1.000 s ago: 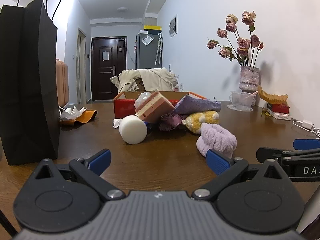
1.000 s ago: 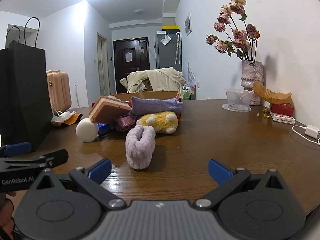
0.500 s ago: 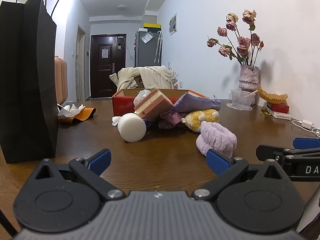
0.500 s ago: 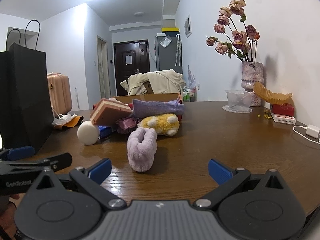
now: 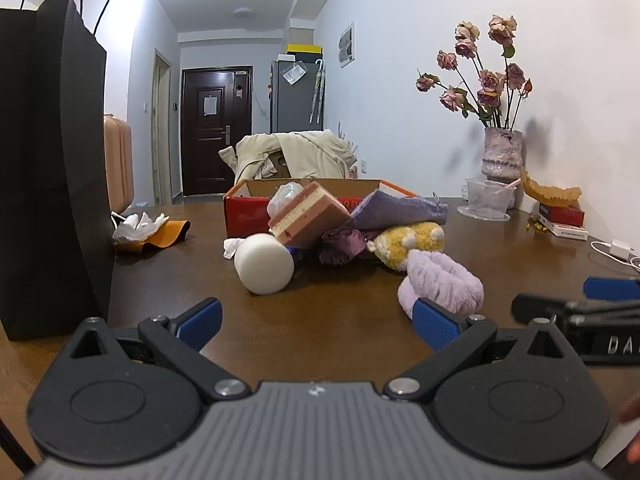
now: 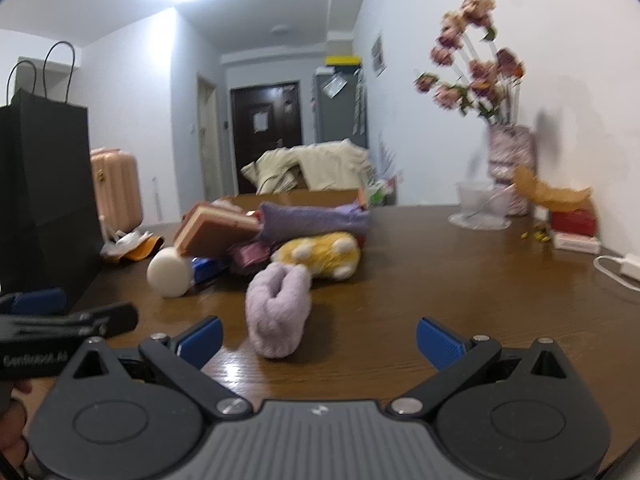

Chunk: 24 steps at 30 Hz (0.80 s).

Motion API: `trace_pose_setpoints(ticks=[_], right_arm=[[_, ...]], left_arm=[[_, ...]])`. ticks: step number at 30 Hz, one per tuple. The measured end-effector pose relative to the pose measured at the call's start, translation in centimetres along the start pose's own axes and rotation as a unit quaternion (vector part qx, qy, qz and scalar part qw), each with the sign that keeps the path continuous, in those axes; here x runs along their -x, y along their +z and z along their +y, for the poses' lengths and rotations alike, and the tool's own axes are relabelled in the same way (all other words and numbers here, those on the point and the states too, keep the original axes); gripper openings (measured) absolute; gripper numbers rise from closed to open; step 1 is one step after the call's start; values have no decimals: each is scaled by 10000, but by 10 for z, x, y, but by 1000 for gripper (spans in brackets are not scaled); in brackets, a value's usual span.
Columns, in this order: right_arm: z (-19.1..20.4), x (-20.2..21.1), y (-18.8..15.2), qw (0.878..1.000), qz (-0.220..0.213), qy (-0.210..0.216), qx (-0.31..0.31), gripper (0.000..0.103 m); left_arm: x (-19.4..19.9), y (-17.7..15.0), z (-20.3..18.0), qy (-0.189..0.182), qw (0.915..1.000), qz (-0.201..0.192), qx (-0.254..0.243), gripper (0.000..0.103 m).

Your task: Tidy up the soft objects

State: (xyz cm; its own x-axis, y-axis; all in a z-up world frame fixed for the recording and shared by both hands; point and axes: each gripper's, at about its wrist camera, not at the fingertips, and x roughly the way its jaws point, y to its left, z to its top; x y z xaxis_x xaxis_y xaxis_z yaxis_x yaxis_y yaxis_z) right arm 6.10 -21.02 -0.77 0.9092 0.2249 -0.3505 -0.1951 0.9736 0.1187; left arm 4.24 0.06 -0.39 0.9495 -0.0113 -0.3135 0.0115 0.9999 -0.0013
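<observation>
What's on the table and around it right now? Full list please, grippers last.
Slipper: 1, lilac, nearest, front of pile.
Plush: 1, yellow, behind slipper.
Foam roll: 1, white, left of pile.
Sponge: 1, pink-cream, tilted on pile.
Cloth: 1, purple, atop pile.
Box: 1, red, behind pile.
Bag: 1, black, upright, table's left.
Vase: 1, dried roses, right by wall.
Charger: 1, white, right edge.
Left gripper: open, empty.
Right gripper: open, empty.
</observation>
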Motion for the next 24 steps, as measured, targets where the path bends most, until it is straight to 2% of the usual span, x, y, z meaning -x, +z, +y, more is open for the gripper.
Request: trace_pose_setpoints(ticks=[2,5,8,11,17,19,24], right_arm=[[1,-3,0,10000,25,86,26,103],[4,-7,1,9996,-51,-136,230,103],[1,-9,5,9994,-179,-239,173,103],[-3,-11,8,9994,-256,-238,68,103],[-6,-18,8,9998,-122,-123,-48,103],[-7,-25,12,9999,61,56,-111,100],[-3,-54,25,9976,447,515,-139,76]], left_arm=[[-5,3,0,3,10000,2,-14,103],[-12,7,1,-11,10000,27,-21,103],[-17,11,1,-21,10000,34,-36,103],[-22,14,2,-39,10000,18,-46,103],[-26,20,3,-57,10000,-31,-71,103],[-31,23,5,-2,10000,11,-65,103],[-52,36,13,8,9999,140,13,103]])
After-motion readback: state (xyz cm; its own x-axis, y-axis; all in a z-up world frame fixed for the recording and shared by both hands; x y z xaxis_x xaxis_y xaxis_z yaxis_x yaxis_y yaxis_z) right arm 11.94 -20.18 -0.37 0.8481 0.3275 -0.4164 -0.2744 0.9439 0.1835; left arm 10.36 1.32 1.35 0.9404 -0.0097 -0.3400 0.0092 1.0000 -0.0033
